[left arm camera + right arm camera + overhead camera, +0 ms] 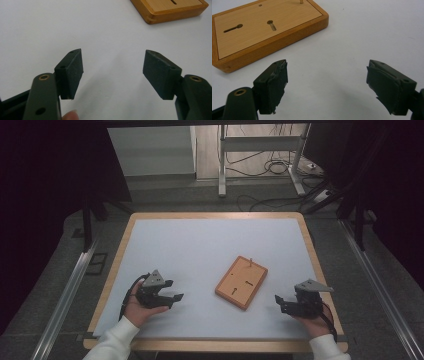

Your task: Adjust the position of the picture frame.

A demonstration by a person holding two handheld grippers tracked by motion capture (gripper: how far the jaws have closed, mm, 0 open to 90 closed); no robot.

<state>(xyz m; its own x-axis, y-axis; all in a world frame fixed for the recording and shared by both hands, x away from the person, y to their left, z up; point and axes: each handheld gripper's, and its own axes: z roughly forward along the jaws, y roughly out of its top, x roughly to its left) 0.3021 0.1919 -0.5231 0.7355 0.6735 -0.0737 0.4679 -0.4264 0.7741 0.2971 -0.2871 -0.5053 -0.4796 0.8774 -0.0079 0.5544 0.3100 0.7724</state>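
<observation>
Two claws gape empty; left claw [171,290], right claw [278,303] flank wooden board [241,282].

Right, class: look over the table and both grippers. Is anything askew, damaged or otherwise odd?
Two things. The wooden board lies turned at an angle to the table's edges. The covering on the right gripper's pads looks frayed and ragged at the edges, while the left gripper's pads look clean.

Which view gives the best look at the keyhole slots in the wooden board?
The right gripper view: the wooden board is close, both keyhole slots sharp. The high view shows the whole board, slots tiny. The left gripper view catches one corner.
</observation>
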